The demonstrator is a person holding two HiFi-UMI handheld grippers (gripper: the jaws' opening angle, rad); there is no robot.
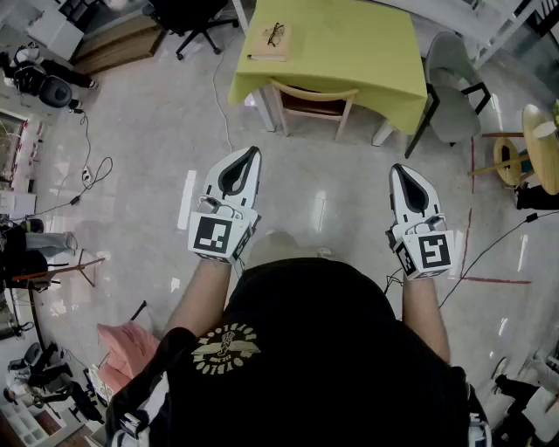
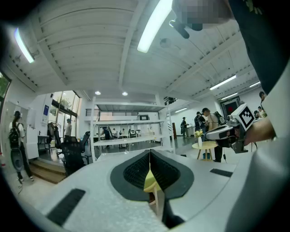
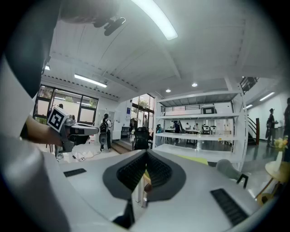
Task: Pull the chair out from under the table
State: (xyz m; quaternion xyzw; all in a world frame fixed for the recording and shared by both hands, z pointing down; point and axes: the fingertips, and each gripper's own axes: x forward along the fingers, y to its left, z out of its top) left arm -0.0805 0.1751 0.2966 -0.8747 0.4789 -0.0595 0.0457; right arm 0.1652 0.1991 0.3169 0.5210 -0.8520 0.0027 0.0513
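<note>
A wooden chair [image 1: 312, 101] with a dark seat is tucked under the table, which wears a yellow-green cloth [image 1: 349, 44]; only the chair's backrest and rear legs show in the head view. My left gripper [image 1: 251, 154] and right gripper [image 1: 398, 169] are held level in front of my body, well short of the chair, both shut and empty. In the left gripper view a sliver of the yellow cloth [image 2: 149, 180] and a chair leg [image 2: 158, 204] shows between the closed jaws. The right gripper view also catches the cloth [image 3: 199, 158].
A grey chair [image 1: 454, 83] stands at the table's right end, with a round wooden side table [image 1: 541, 144] beyond. A notebook with glasses [image 1: 271, 40] lies on the cloth. A black office chair [image 1: 196, 17] sits far left. Cables [image 1: 87, 175] trail over the floor at left.
</note>
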